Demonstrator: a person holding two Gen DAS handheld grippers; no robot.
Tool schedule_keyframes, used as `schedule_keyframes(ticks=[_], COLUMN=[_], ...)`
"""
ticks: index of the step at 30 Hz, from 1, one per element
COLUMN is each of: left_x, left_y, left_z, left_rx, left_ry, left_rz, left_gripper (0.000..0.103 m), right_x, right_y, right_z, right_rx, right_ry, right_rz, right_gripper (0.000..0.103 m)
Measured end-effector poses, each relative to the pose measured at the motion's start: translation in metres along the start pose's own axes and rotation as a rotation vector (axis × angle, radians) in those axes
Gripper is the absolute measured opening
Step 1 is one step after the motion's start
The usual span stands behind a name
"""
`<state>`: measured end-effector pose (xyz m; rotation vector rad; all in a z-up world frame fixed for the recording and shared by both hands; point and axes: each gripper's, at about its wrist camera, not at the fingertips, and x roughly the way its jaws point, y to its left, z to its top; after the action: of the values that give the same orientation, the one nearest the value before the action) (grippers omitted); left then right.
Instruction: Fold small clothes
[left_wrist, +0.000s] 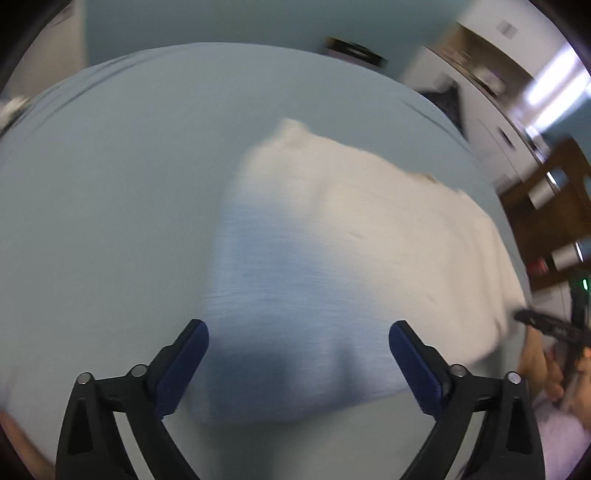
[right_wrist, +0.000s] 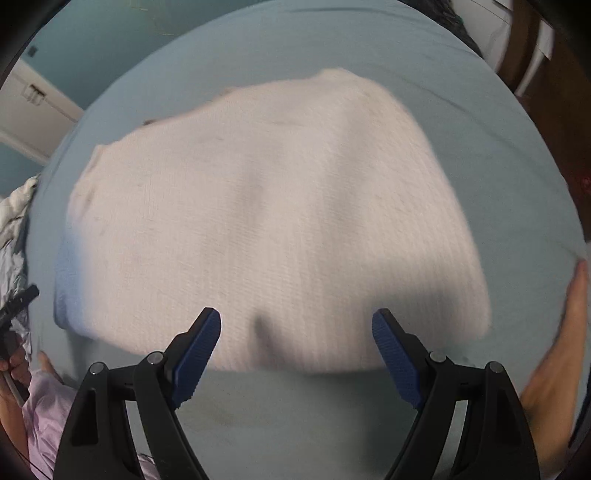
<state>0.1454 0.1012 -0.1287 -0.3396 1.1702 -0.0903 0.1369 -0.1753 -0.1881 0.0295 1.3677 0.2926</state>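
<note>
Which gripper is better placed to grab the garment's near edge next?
Right. The right gripper is open with the white garment hem centred between its fingers. The left gripper, also open, sits over a corner.

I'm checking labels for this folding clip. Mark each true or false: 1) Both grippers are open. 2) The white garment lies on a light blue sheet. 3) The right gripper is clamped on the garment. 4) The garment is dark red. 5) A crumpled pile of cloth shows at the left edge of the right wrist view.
1) True: the left gripper and the right gripper both stand open with nothing pinched.
2) True: the white garment rests on the light blue sheet.
3) False: its jaws are apart above the garment's near edge, holding nothing.
4) False: it is white, ribbed fabric.
5) True: the crumpled cloth sits there.
</note>
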Motion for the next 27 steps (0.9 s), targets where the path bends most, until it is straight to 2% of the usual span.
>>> schedule_keyframes(ticks=[2,4,5,6,7,8,9,11,12,14,15,16,17,18,19,20,21,22,25,27], left_x=[0.020,0.053,0.061,0.070,0.070,0.063,0.061,0.055,0.053,0.049,0.045,0.039,0.040,0.035,0.030,0.026,0.023,0.021,0.038,0.045], left_y=[-0.022,-0.033,-0.030,-0.021,-0.014,-0.008,-0.004,0.005,0.011,0.022,0.027,0.031,0.036,0.035,0.033,0.027,0.021,0.014,0.002,-0.007], left_z=[-0.004,-0.012,-0.014,-0.018,-0.021,-0.026,-0.028,-0.032,-0.031,-0.035,-0.030,-0.025,-0.024,-0.020,-0.017,-0.016,-0.015,-0.015,-0.009,-0.014], left_rx=[0.098,0.184,0.191,0.178,0.165,0.170,0.187,0.217,0.203,0.143,0.091,0.043,0.014,-0.002,-0.007,-0.002,0.007,0.010,-0.018,-0.017], left_ry=[0.032,0.092,0.113,0.118,0.088,0.060,0.052,0.036,0.030,0.049,0.051,0.038,0.027,0.017,0.006,-0.003,-0.015,-0.022,0.009,0.046], left_rz=[-0.023,0.021,0.051,0.046,0.014,-0.007,-0.012,-0.024,-0.004,0.005,-0.009,-0.018,-0.021,-0.021,-0.031,-0.042,-0.059,-0.076,-0.121,-0.079], left_gripper=[0.099,0.099,0.100,0.101,0.101,0.101,0.101,0.101,0.101,0.100,0.099,0.097,0.097,0.097,0.097,0.097,0.097,0.097,0.099,0.099], right_x=[0.009,0.024,0.035,0.052,0.058,0.060,0.058,0.053,0.051,0.047,0.046,0.044,0.038,0.029,0.022,0.014,0.006,0.000,-0.009,0.001], right_y=[0.022,0.039,0.045,0.048,0.047,0.040,0.033,0.012,-0.004,-0.040,-0.064,-0.082,-0.100,-0.118,-0.129,-0.137,-0.139,-0.139,-0.126,-0.109], right_z=[0.000,-0.002,-0.004,-0.007,-0.010,-0.012,-0.012,-0.008,-0.006,-0.002,0.003,0.008,0.013,0.017,0.019,0.022,0.024,0.026,0.030,0.033], right_rx=[-0.087,-0.171,-0.218,-0.278,-0.306,-0.323,-0.326,-0.329,-0.309,-0.233,-0.164,-0.101,-0.022,0.084,0.162,0.226,0.253,0.254,0.226,0.189], right_ry=[-0.009,0.012,0.040,0.095,0.116,0.126,0.127,0.143,0.145,0.133,0.130,0.130,0.114,0.082,0.056,0.027,-0.010,-0.044,-0.127,-0.127], right_rz=[0.045,0.065,0.045,-0.021,-0.039,-0.005,0.026,0.011,-0.010,0.001,-0.092,-0.127,-0.088,0.006,0.043,0.022,-0.023,-0.027,0.003,-0.033], right_gripper=[0.082,0.082,0.082,0.082,0.082,0.082,0.082,0.082,0.082,0.081,0.081,0.081,0.080,0.079,0.079,0.081,0.081,0.081,0.081,0.081])
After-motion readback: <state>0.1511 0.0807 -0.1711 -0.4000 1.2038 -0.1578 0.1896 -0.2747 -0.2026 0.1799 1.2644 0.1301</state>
